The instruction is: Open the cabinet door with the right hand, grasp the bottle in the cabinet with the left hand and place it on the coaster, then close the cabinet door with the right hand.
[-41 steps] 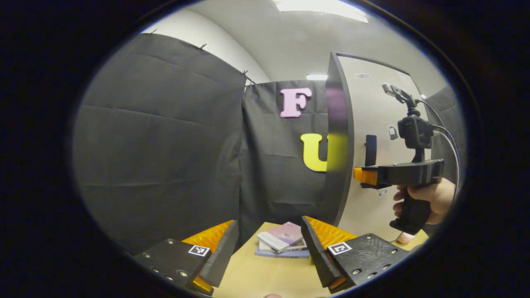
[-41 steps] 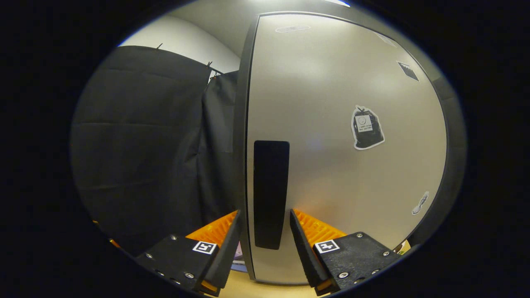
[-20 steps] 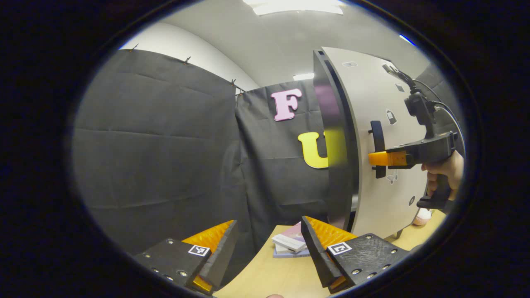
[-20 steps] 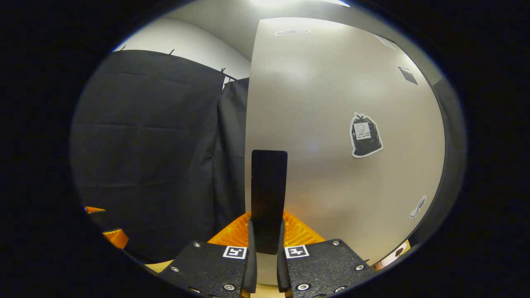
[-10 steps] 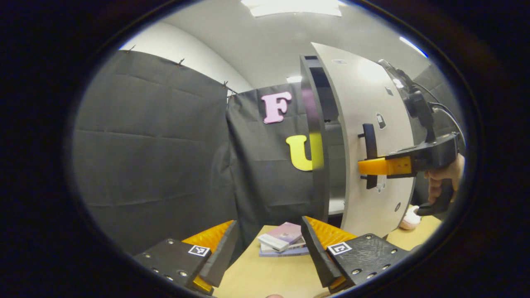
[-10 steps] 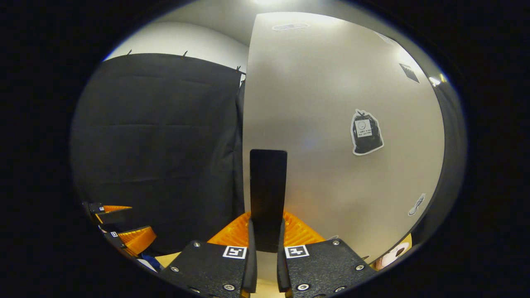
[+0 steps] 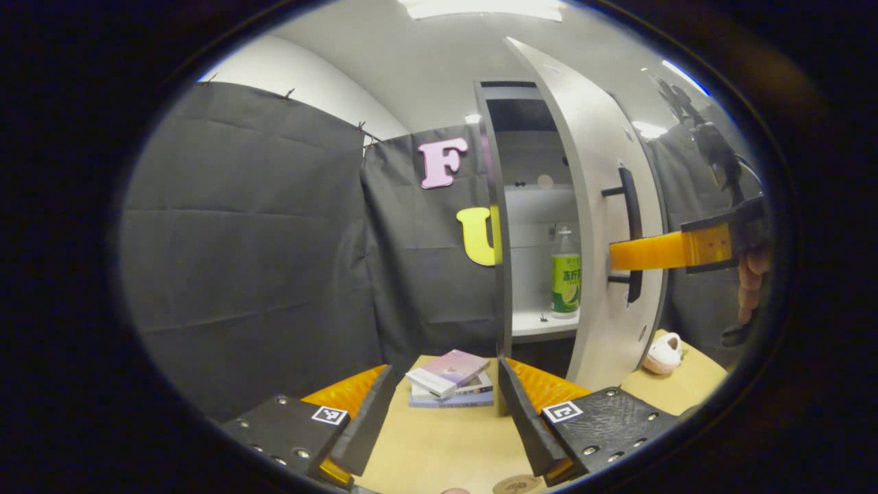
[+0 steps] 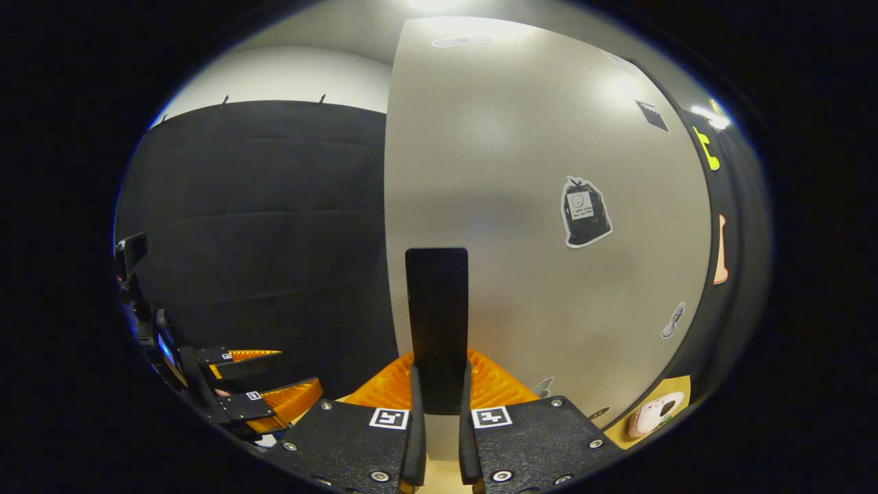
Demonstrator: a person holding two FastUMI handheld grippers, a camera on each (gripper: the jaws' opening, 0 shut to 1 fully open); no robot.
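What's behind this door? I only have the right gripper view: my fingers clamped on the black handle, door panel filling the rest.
Observer: In the left gripper view the cabinet door is swung well open and a green-labelled bottle stands upright on the shelf inside.
Operator: Left gripper anywhere near it?
Observer: No. The left gripper is open and empty, low over the table, with the bottle farther back in its view.
Operator: Coaster?
Observer: A round coaster lies on the table at the bottom edge of the left gripper view, just ahead of that gripper.
Operator: Anything in the path?
Observer: A stack of books sits on the table in front of the cabinet.
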